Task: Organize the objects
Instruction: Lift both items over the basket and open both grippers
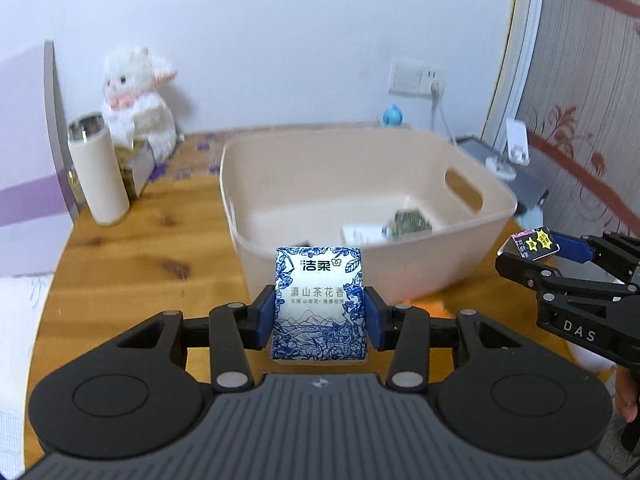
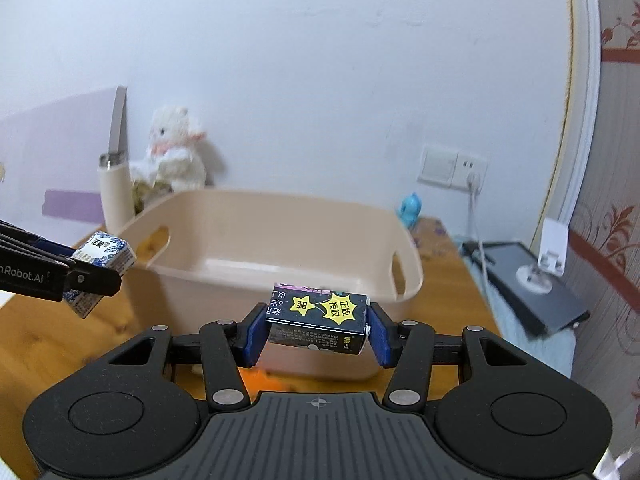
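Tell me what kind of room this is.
Probably a bedroom or other lived-in home room, not a lab: a plush toy sits against the wall on a wooden table, with patterned wallpaper and a household wall socket nearby.

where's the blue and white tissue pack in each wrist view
Left wrist: tissue pack at centre, clamped in the left gripper.
Right wrist: same pack at the far left edge, by the bin's left end.
Shared landmark: the beige bin behind it.
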### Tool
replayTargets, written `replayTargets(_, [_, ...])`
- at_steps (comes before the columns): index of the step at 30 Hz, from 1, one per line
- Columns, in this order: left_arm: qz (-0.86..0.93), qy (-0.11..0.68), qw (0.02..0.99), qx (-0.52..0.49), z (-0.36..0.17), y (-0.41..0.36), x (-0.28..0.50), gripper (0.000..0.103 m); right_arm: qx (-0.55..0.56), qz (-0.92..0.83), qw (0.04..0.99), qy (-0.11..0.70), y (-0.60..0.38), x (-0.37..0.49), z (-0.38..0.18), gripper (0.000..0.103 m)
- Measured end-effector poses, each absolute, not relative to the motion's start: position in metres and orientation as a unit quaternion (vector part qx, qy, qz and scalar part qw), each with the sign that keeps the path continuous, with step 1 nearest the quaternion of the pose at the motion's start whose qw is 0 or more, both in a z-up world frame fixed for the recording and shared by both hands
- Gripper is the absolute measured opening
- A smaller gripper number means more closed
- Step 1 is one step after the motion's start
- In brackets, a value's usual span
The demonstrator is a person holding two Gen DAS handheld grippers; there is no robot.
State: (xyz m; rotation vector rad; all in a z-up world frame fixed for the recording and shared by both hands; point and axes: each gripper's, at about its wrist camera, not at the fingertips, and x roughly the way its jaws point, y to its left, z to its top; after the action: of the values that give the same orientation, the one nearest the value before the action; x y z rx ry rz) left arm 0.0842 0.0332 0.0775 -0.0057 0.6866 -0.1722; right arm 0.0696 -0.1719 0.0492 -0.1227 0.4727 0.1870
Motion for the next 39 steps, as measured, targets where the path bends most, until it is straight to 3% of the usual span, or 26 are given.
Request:
replayTargets(12, [-0.063,0.3,0.952,0.004,0.11,0.02,0.127,0.047,-0.034,0.082,0.975,0.202,-0.18,0.104,0.075,0.049])
replayTargets(35, [-0.029,0.401,0.915,0.046,0.03,-0.004,0.237,0.047,-0.084,0.058,0.949,0.3,-0.144,0.19,0.018,0.049])
replayTargets(37, [-0.03,0.398,0.916,0.044,0.032,-0.004,0.236,0.048,-0.085,0.056,0.948,0.302,-0.144,0.19,0.016,0.057])
replayTargets(39, [-0.038,0.402,0.914,0.039,0.033,-0.002,0.235,0.048,-0.083,0.058,0.949,0.297,-0.146,0.188,0.017,0.058])
